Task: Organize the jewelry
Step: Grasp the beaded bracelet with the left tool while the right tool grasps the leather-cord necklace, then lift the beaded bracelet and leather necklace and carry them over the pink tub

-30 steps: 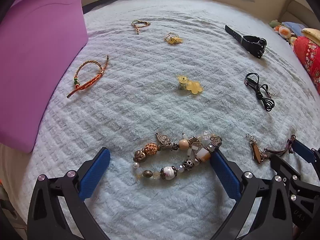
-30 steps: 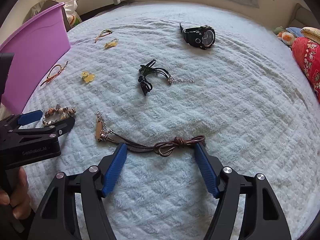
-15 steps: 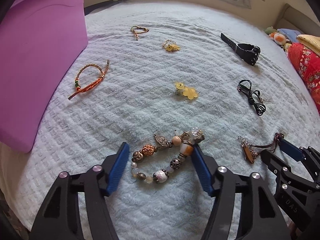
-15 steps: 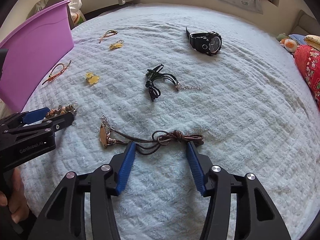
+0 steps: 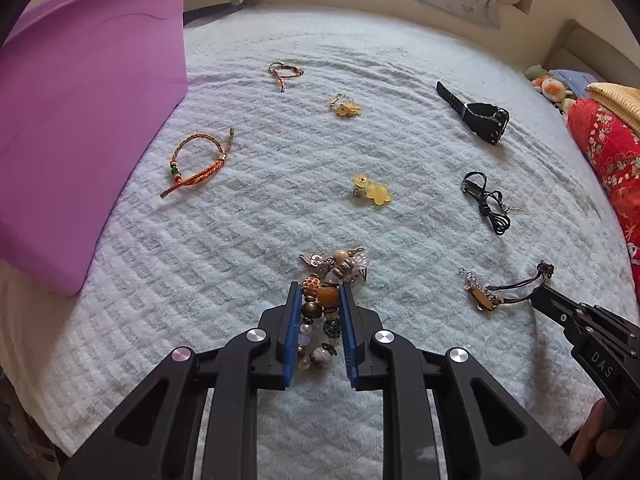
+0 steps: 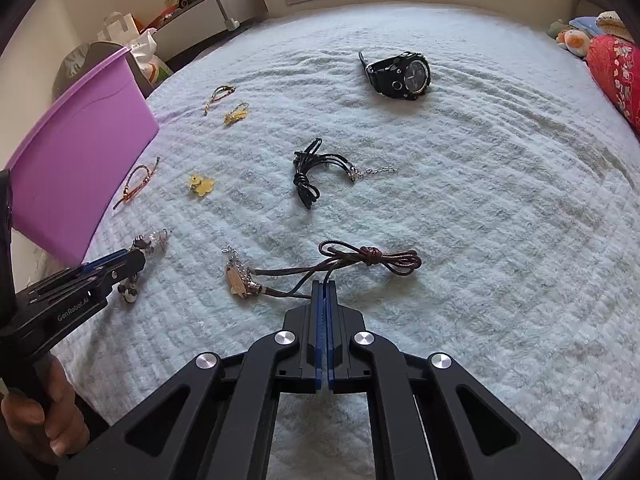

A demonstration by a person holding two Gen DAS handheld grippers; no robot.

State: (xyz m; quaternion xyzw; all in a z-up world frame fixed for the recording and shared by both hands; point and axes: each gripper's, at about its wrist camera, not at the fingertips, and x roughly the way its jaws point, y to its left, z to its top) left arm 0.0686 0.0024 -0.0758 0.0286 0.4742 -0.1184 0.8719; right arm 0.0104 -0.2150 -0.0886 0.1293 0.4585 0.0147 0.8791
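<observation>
My left gripper (image 5: 319, 292) is shut on the beaded bracelet (image 5: 328, 300), bunched between its blue pads on the pale bedspread. My right gripper (image 6: 323, 285) is shut on the brown leather cord bracelet (image 6: 368, 258), pinching its cords near the metal charm (image 6: 239, 282). The same cord bracelet shows in the left wrist view (image 5: 486, 298). Loose on the bed lie an orange woven bracelet (image 5: 196, 164), a small braided bracelet (image 5: 285, 71), two yellow charms (image 5: 372, 192) (image 5: 345, 107), a black cord necklace (image 6: 308, 178) and a black watch (image 6: 400, 74).
A purple bin (image 5: 80, 128) stands at the bed's left edge. A red patterned pillow (image 5: 608, 160) and soft toys (image 5: 550, 86) lie at the right. A shelf and bags (image 6: 160, 36) are beyond the bed's far left.
Both grippers have closed: the left from wide open onto the beaded bracelet, bunching it up; the right onto the brown cord bracelet's cords.
</observation>
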